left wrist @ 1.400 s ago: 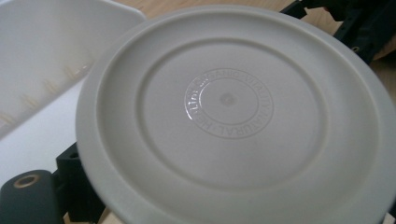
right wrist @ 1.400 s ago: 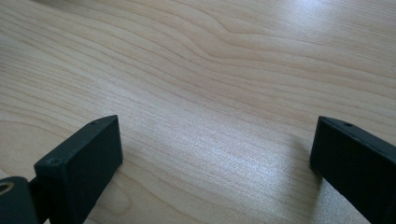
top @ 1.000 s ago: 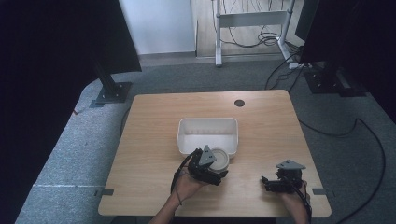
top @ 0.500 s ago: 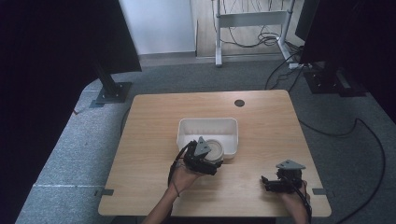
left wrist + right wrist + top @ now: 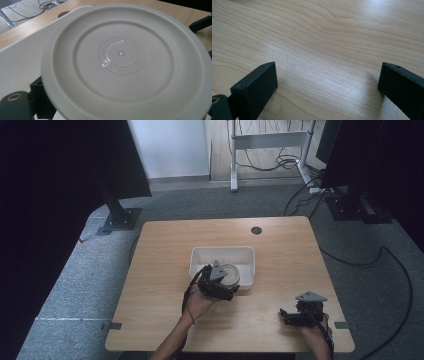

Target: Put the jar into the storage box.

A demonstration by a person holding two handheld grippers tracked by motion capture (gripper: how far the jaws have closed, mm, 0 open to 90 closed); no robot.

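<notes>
A round white plate (image 5: 122,62) with embossed lettering at its centre lies tilted, underside towards the left gripper view's camera. My left gripper (image 5: 223,289) is shut on its near rim, and one black jaw shows under the plate's lower left edge. In the high view the plate (image 5: 231,273) hangs over the near right part of a white rectangular bin (image 5: 220,254). My right gripper (image 5: 288,316) rests low at the table's near right. It stands open, with bare wood between its jaws (image 5: 327,82).
The wooden table (image 5: 285,255) has a dark round hole (image 5: 256,230) near its far edge. Black stands and cables sit on the grey floor around it. A person's forearms enter from the near edge.
My left gripper has carried the plate away from the person, from the bin's near wall to over its inside. The right gripper has stayed put.
</notes>
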